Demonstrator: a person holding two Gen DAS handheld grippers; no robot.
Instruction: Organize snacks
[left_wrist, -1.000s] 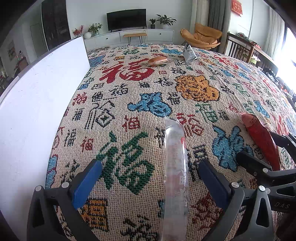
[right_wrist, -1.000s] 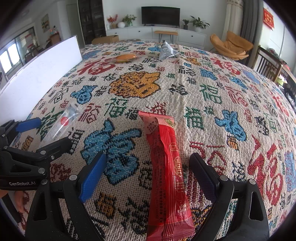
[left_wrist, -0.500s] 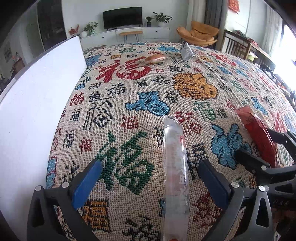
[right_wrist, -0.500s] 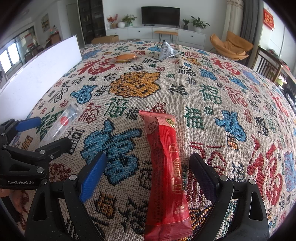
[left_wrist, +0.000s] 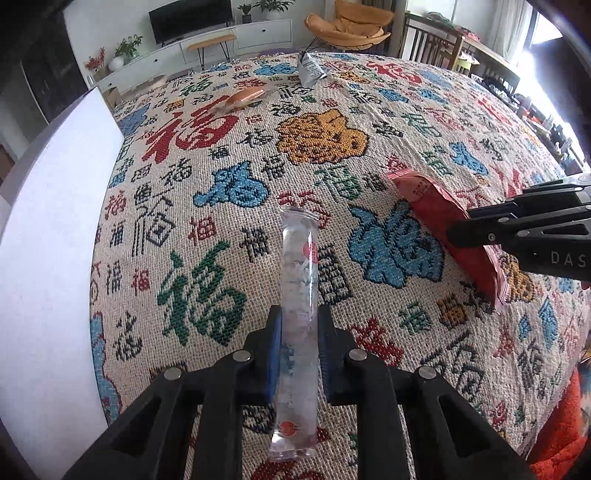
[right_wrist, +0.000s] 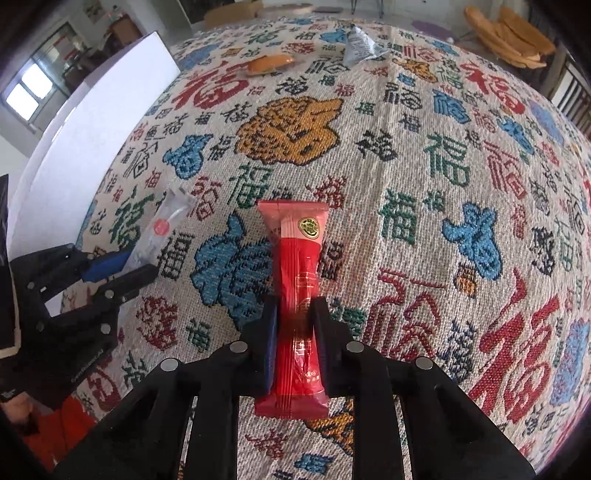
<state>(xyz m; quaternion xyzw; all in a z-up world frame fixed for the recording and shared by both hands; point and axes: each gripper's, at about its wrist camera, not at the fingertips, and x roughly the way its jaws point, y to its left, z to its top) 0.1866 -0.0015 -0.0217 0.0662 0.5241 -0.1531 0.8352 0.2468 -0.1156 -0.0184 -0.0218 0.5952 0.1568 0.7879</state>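
A black TV (left_wrist: 190, 16) sits on a long white cabinet (left_wrist: 221, 38) by the far wall; an orange chair (left_wrist: 349, 26) stands nearby; bright windows (right_wrist: 31, 86) let light in.

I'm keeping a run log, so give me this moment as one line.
left tool: shut on clear packet | right tool: shut on red packet | orange snack, grey sachet: far on cloth
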